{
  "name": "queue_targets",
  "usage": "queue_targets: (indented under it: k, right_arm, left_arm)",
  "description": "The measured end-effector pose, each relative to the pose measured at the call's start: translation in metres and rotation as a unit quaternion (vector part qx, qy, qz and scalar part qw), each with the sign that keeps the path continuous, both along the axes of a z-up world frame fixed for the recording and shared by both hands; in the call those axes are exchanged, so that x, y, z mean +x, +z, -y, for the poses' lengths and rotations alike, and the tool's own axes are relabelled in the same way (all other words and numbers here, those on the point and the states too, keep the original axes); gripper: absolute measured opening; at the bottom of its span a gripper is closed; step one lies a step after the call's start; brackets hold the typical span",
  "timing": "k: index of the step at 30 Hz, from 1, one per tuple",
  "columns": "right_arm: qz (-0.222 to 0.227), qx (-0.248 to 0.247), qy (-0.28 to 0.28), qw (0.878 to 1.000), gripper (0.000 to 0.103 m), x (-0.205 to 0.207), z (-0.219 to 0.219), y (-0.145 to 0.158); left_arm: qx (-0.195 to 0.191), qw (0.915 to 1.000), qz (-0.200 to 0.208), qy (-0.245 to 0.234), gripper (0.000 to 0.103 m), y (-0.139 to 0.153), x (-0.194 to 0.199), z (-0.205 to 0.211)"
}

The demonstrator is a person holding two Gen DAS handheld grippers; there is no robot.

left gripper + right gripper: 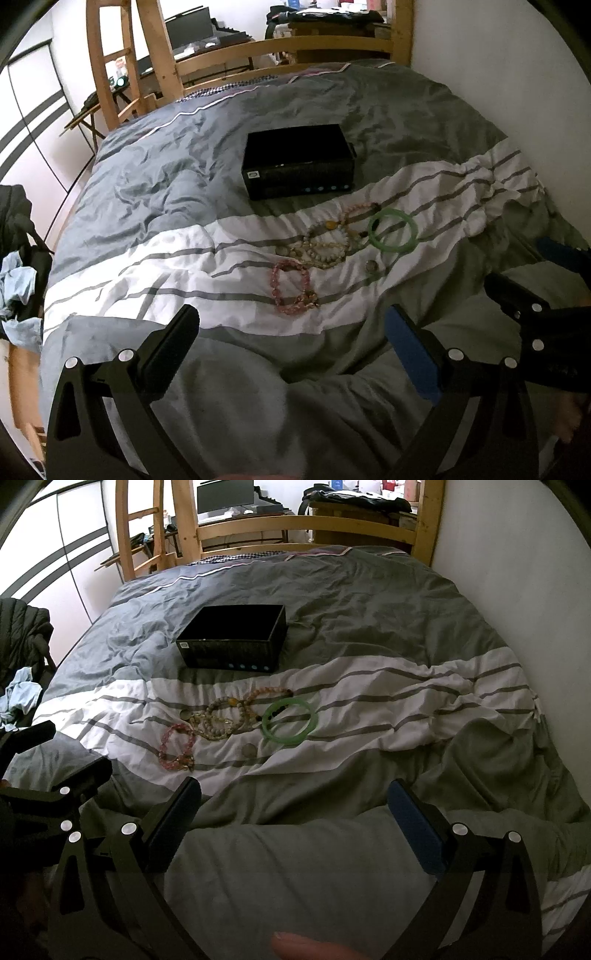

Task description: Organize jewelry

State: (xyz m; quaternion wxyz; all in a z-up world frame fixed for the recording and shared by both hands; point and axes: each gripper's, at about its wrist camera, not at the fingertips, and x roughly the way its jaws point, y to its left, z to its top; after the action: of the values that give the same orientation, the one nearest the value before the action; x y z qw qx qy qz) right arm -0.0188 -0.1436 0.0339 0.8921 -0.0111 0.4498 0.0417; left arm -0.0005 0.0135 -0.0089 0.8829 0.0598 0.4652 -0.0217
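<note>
Left wrist view: open black box [297,159] sits on the grey part of the duvet [155,177], well beyond the jewelry. Jewelry lies loose on the white striped band: pink bead bracelet [294,287] nearest, a tangle of beige bead strands [325,242] behind it, green bangle [396,229] to the right, a small round piece [371,265] between. Judgement: box set just past the pile so each item can be lifted forward and dropped in. Nothing in the box that I can see; task not yet begun.

Left gripper [291,330]: jaws spread wide, empty, hanging over the duvet short of the pink bracelet. Right gripper [293,805]: likewise wide apart, holding nothing, touching nothing, nearer the bed's foot than the bangle.
</note>
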Motion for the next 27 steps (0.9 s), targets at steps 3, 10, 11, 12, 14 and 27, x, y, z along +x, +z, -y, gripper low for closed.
queue_targets:
  k: [3, 10, 11, 12, 14, 27]
  right_arm:
    - [0.0, -0.002, 0.0, 1.0, 0.099, -0.0023, -0.0001, -0.0031]
    - [0.0, -0.002, 0.0, 1.0, 0.099, -0.0026, -0.0004, -0.0034]
    - [0.0, -0.002, 0.0, 1.0, 0.099, -0.0031, -0.0004, -0.004]
    - [0.0, -0.001, 0.001, 1.0, 0.099, -0.0037, -0.0004, -0.0047]
    - [0.0, -0.002, 0.0, 1.0, 0.099, -0.0029, -0.0005, -0.004]
    - [-0.002, -0.002, 0.0, 1.0, 0.099, -0.0024, 0.0004, -0.0058]
  left_arm:
    - [0.0, 1.0, -0.006, -0.001, 0.098, 0.0008, 0.0019, 0.0025]
    - [0.001, 1.0, -0.008, -0.001, 0.098, 0.0004, 0.0017, 0.0032]
    - [0.001, 1.0, -0.009, -0.001, 0.098, 0.0003, 0.0017, 0.0032]
    - [0.001, 1.0, -0.01, -0.001, 0.098, 0.0003, 0.0015, 0.0031]
    - [0.002, 0.9999, -0.011, -0.002, 0.098, 0.0001, 0.0019, 0.004]
    - [0.005, 0.9998, -0.018, -0.004, 0.098, -0.0041, 0.0051, 0.0058]
